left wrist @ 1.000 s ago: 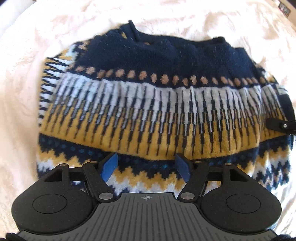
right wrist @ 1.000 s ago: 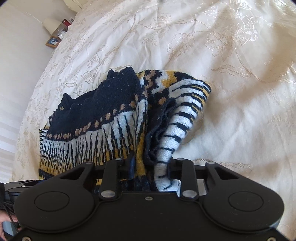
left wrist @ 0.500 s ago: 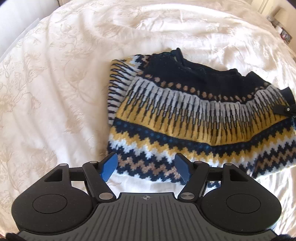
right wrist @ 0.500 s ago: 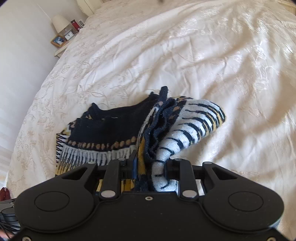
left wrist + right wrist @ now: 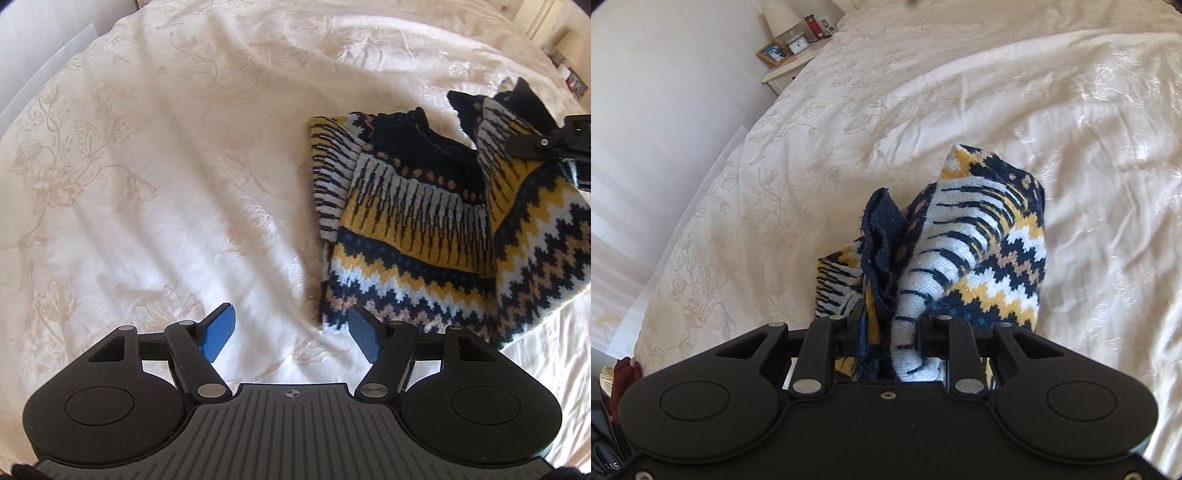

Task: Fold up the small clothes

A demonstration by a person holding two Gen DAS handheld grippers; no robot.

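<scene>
Our right tongs (image 5: 888, 332) pinch a bunched edge of the knit sweater (image 5: 424, 229), lifting it over the rest lying on the bed (image 5: 166, 166). Left tongs (image 5: 291, 328) gape empty near its hem corner. Soft, thick, floppy; we'd grip layered edges.

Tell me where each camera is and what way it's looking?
Left wrist: sits on the open left gripper, looking down and forward over the bedspread; its blue fingertips show.
Right wrist: sits on the right gripper, facing the bedside table; its black fingers pinch the sweater.
Shared: the sweater and bedspread; the left view also catches the right gripper.
</scene>
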